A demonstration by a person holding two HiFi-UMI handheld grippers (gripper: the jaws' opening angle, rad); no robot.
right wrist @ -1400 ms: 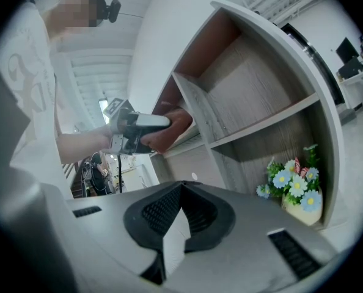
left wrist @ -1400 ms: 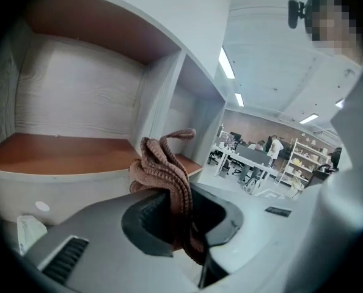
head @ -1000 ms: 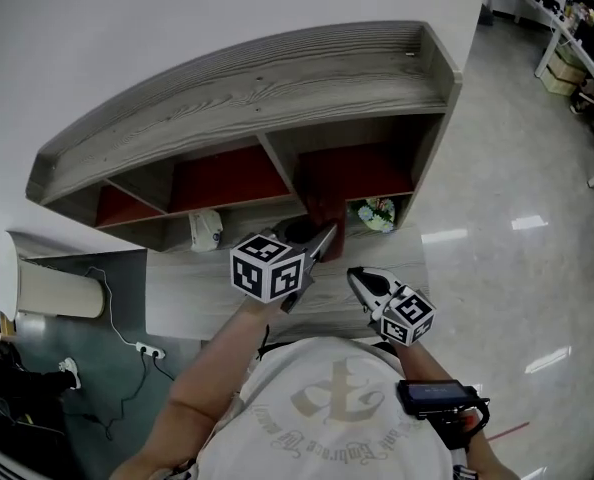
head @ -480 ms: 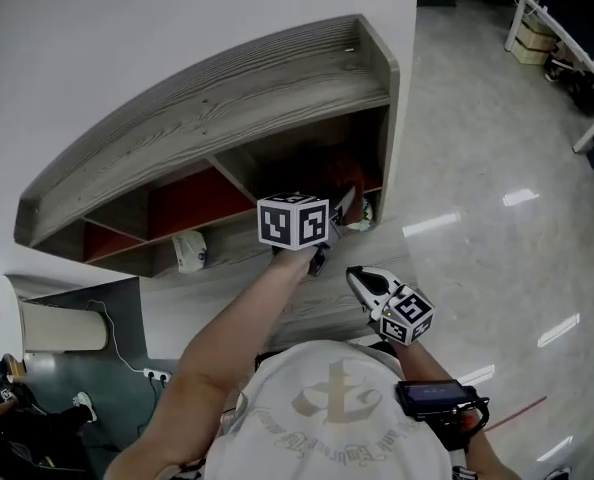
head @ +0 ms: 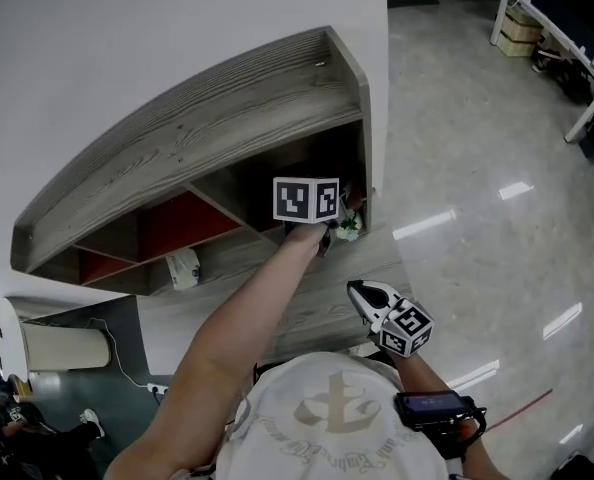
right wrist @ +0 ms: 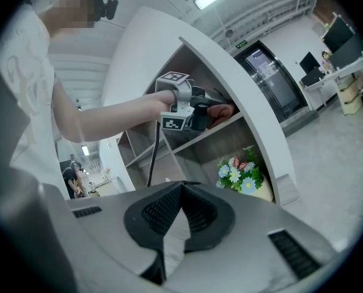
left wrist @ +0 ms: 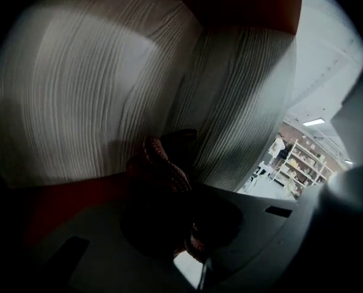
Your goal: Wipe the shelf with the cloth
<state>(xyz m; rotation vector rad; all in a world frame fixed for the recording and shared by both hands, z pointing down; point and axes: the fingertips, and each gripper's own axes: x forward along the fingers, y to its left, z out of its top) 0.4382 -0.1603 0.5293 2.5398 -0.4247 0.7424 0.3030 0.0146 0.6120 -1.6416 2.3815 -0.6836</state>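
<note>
Against the white wall [head: 127,38], on a glossy pale floor [head: 477,168], stands a grey wood-grain shelf [head: 207,118] with a raised rim round its top board, open compartments below and red back panels in several of them. The person's bare left arm [head: 247,318] stretches from the bottom of the head view up to the shelf's right end. Left hand-held gripper [right wrist: 201,113] is reached into the upper compartment at that right end, its marker cube just outside the front edge. Its own view shows the jaws clenched on a bunched dark red cloth [left wrist: 164,166], with ribbed grey walls on both sides, a red panel above, and the cloth close against the inner corner where two grey walls meet; whether it actually touches the wood cannot be told. From the right gripper view the cloth pokes out past the jaw tips over that compartment's board. Right hand-held gripper [head: 362,290] hangs low, near the person's chest and well apart from the shelf front; its jaws are closed together with nothing between them. A pot of small blue and white flowers [right wrist: 241,171] sits in the compartment directly below the left gripper, at the shelf's right end. A small white object [head: 183,266] lies in a lower compartment toward the left end, too small to identify.
</note>
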